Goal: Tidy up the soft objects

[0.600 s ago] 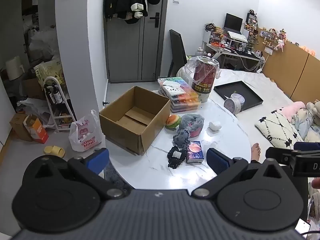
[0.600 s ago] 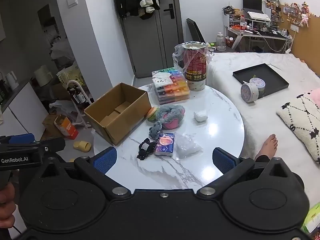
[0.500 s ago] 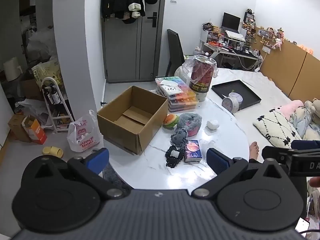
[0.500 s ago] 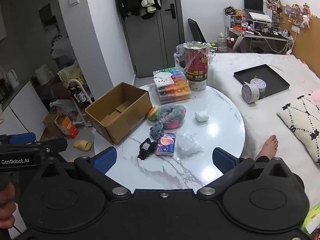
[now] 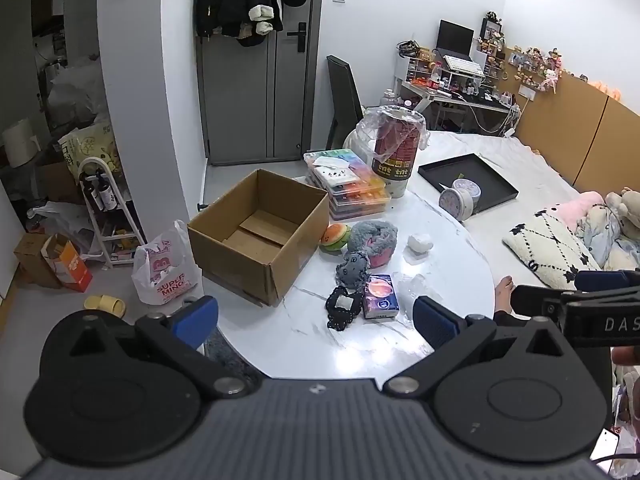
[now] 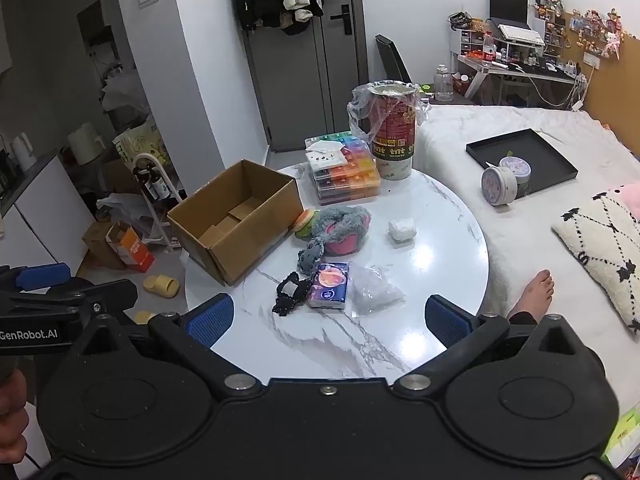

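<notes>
An open empty cardboard box (image 5: 260, 236) (image 6: 236, 216) sits at the left edge of a round white marble table (image 5: 304, 340) (image 6: 440, 264). Beside it lie a burger-shaped squishy (image 5: 335, 237) (image 6: 304, 222), a grey and pink plush (image 5: 370, 242) (image 6: 340, 232), a black lace item (image 5: 340, 306) (image 6: 289, 294), a tissue pack (image 5: 380, 296) (image 6: 330, 285), a clear plastic bag (image 6: 374, 290) and a white wad (image 5: 419, 243) (image 6: 401, 229). My left gripper (image 5: 316, 318) and my right gripper (image 6: 326, 316) are both open and empty, held over the table's near edge.
A stack of colourful organiser boxes (image 5: 348, 184) and a bag-lined red tin (image 5: 394, 152) stand at the table's far side. A bed with a black tray (image 6: 524, 156), a clock and pillows lies right. A bare foot (image 6: 534, 292) rests by the table. Bags and a slipper litter the floor at left.
Both grippers have drifted slightly, shifting the views a little; the table objects have not moved and both grippers stay open.
</notes>
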{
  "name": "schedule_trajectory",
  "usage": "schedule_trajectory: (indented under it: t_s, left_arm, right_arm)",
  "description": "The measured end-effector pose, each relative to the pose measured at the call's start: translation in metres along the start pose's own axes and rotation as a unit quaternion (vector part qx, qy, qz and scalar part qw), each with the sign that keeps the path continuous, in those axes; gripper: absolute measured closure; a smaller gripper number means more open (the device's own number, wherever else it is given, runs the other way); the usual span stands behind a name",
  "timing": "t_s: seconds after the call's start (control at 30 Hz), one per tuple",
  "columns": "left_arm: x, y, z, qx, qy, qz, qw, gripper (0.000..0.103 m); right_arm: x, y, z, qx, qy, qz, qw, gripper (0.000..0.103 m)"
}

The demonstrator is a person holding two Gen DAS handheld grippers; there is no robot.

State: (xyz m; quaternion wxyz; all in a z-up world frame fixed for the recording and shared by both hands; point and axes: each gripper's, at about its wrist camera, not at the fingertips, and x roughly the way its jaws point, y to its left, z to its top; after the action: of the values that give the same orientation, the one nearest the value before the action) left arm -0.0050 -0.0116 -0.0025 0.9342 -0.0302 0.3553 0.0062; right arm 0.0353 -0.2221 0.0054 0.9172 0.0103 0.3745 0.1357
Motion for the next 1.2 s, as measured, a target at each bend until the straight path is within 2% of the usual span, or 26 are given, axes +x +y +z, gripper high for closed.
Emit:
schedule_trajectory:
  t_s: [1.2]
  left_arm:
    - [-0.0026, 0.0032, 0.0067, -0.007, -0.003, 0.004, 1.0000, 0.000]
  right_arm:
    - [0.0018, 0.0077, 0.0031, -0.019, 0.000, 0.004, 1.000, 0.000]
